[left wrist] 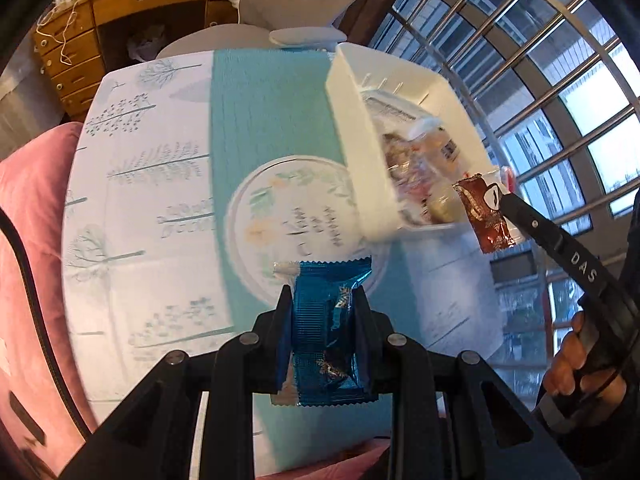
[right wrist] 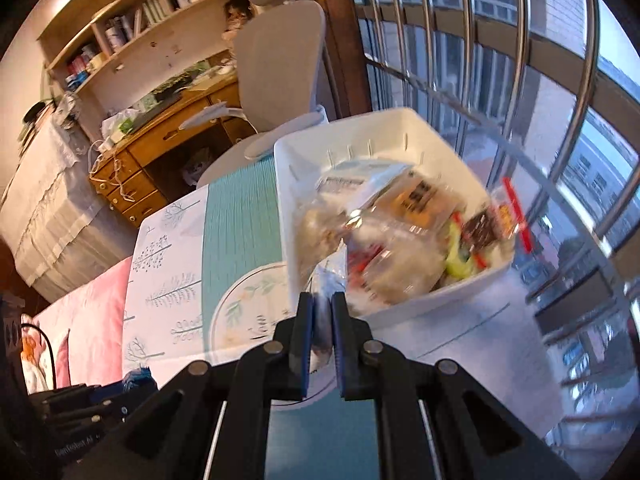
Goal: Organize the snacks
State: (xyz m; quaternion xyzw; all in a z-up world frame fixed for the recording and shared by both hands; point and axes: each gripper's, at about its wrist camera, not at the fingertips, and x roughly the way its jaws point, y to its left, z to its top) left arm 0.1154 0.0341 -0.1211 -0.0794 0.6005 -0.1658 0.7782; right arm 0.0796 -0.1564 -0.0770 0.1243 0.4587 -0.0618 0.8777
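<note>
My left gripper is shut on a blue snack packet, held upright above a round floral plate. A white bin packed with several wrapped snacks stands to the right of the plate. My right gripper comes in from the right, shut on a brown snack packet at the bin's near corner. In the right wrist view the right gripper has its jaws almost together with the packet edge-on between them, just in front of the bin. The left gripper shows at the lower left.
The table carries a white tree-print cloth with a teal runner. A grey office chair stands at the far end, with a wooden desk behind it. Window bars run along the right. A pink cushion lies left.
</note>
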